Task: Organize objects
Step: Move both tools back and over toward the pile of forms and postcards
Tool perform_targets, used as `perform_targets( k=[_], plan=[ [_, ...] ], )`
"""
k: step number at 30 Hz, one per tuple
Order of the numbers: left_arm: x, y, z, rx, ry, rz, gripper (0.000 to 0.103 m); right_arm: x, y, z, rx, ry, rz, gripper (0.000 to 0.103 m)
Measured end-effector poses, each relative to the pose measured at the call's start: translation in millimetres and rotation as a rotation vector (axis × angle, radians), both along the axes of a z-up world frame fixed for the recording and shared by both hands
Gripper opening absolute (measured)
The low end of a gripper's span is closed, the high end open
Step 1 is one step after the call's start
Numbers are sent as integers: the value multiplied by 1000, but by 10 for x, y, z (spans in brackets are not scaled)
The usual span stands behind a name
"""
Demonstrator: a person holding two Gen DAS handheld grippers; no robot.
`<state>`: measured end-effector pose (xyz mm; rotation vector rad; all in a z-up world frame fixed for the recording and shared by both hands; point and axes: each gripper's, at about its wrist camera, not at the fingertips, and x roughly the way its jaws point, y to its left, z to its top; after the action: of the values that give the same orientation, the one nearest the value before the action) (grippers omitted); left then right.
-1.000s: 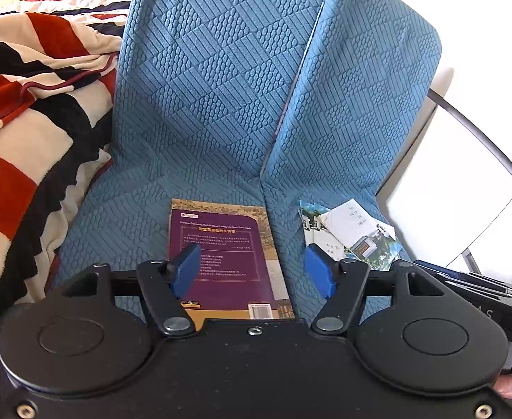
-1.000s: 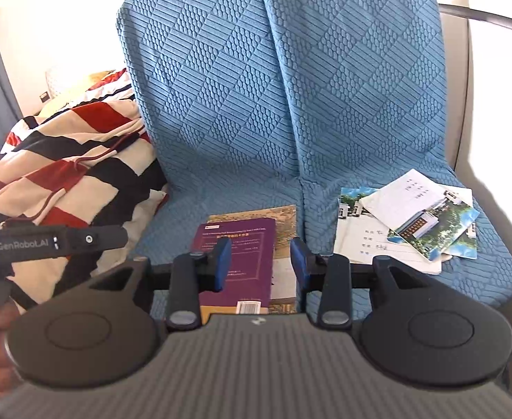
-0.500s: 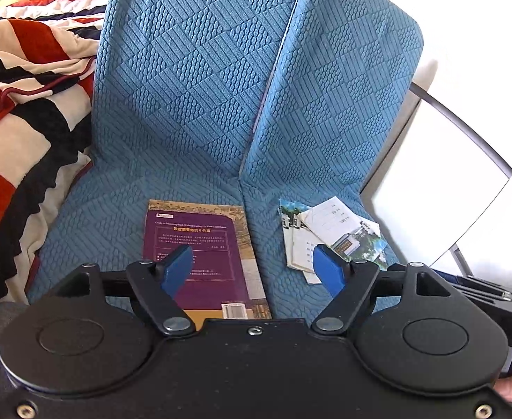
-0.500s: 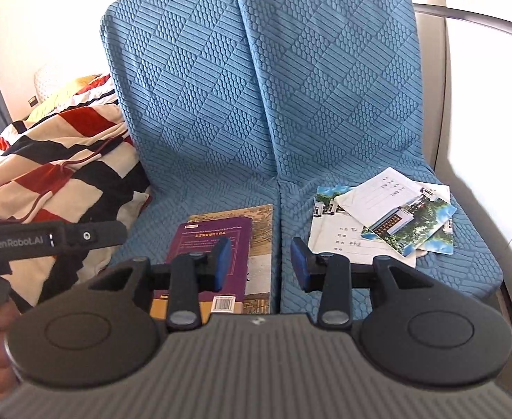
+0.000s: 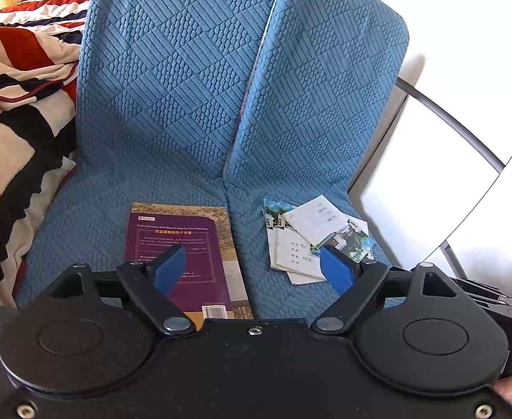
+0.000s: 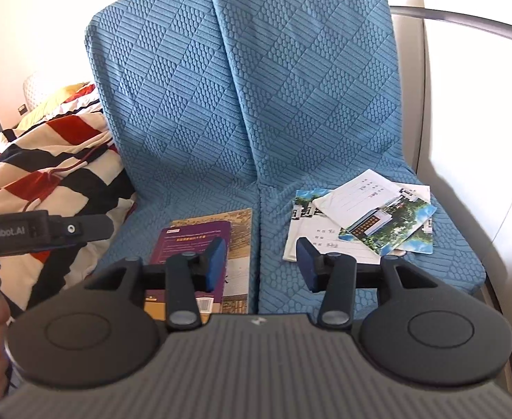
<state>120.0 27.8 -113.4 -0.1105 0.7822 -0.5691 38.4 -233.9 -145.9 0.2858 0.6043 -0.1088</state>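
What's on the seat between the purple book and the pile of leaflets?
Nothing: only bare blue cushion and its seam separate the purple book from the leaflets, clearest in the right wrist view.

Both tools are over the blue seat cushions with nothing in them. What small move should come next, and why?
Probably ease the left tool forward and down toward the purple book. Its jaws have just been opening, nothing is between them, and the book lies flat on the left cushion just ahead. The right tool, also opening and empty, could then take the loose booklets.
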Motion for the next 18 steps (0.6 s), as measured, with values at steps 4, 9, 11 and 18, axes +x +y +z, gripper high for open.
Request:
perform_targets(
  k=[4,9,11,18],
  plan=[
    [-24,-100,11,4,-4,-20,85,-39,-82,-4,-1,0,-20,48],
    [-55,-230,10,2,-2,-40,86,-80,-182,-9,-8,6,-43,50],
    [-70,-276,10,3,-3,-46,86,-104,-221,-10,-7,6,-53,51],
    [-101,-439,16,4,-2,-74,86,-178,-355,-32,-10,12,-89,51]
  ],
)
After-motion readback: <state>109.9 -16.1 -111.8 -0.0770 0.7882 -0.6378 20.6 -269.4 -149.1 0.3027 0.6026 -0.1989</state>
